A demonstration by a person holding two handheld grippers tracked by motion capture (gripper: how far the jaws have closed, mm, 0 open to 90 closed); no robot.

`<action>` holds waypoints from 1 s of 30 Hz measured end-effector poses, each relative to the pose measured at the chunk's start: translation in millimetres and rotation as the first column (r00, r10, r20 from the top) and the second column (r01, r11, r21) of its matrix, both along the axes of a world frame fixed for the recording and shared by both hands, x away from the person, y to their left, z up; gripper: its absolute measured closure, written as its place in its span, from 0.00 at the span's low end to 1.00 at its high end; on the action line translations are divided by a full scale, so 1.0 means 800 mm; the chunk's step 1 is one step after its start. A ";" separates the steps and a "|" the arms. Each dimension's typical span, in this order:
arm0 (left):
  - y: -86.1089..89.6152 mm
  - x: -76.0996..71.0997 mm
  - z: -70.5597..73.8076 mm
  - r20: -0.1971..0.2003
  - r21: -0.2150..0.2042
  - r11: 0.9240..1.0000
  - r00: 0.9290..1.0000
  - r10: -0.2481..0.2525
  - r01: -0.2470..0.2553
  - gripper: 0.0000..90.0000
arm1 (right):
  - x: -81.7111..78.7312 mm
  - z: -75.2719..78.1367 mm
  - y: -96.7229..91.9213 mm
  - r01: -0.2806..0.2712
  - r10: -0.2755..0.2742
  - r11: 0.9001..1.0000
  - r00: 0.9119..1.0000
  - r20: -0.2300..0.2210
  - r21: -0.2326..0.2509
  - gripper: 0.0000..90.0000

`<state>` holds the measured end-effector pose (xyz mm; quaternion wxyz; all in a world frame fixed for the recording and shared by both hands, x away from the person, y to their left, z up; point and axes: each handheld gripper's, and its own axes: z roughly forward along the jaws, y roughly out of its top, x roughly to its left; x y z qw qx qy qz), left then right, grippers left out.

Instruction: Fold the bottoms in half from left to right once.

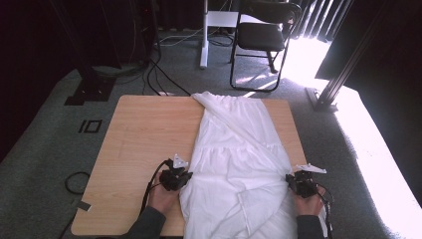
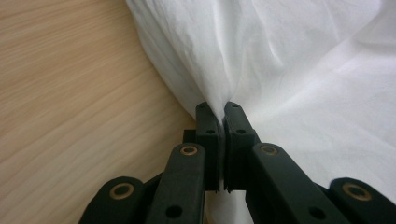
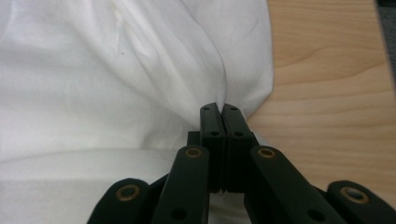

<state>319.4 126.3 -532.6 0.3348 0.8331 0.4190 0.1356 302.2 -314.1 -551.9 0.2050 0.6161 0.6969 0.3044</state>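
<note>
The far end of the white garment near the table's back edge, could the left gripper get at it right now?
Probably not as things stand: the left gripper is shut on the white garment near the front, so it would have to let go first. The table beside the cloth looks free.

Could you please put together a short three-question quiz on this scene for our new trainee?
1. True or false: the left tongs are shut on the white garment.
2. What does the garment lie on: A) the wooden table, B) the carpet, C) the chair?
3. Which edge of the garment do the right tongs pinch, seen in the high view?

Key: 1 true; 2 A; 3 its right edge.
</note>
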 end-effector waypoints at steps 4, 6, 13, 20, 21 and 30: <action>0.017 -0.018 -0.002 -0.005 0.015 1.000 1.000 0.008 -0.008 0.99 | -0.023 -0.002 0.016 -0.011 0.011 1.000 1.000 0.012 0.012 1.00; 0.027 -0.029 -0.003 -0.007 0.020 1.000 1.000 0.017 -0.017 0.99 | -0.035 -0.002 0.023 -0.019 0.018 1.000 1.000 0.016 0.012 1.00; 0.046 -0.062 -0.004 -0.015 0.024 0.999 0.999 0.028 -0.028 0.99 | -0.066 -0.004 0.040 -0.041 0.040 0.999 0.999 0.027 0.026 1.00; 0.058 -0.110 -0.009 -0.001 0.035 0.999 1.000 0.029 -0.029 0.99 | -0.105 -0.005 0.050 -0.058 0.058 0.998 0.998 0.028 0.022 1.00; 0.060 -0.112 -0.011 0.001 0.029 0.999 1.000 0.032 -0.032 0.99 | -0.109 -0.005 0.050 -0.061 0.060 0.998 0.998 0.029 0.021 1.00; 0.071 -0.112 -0.012 0.010 -0.034 0.998 0.998 0.059 -0.059 0.71 | -0.114 -0.004 0.050 -0.028 0.028 0.999 0.999 0.030 0.017 0.77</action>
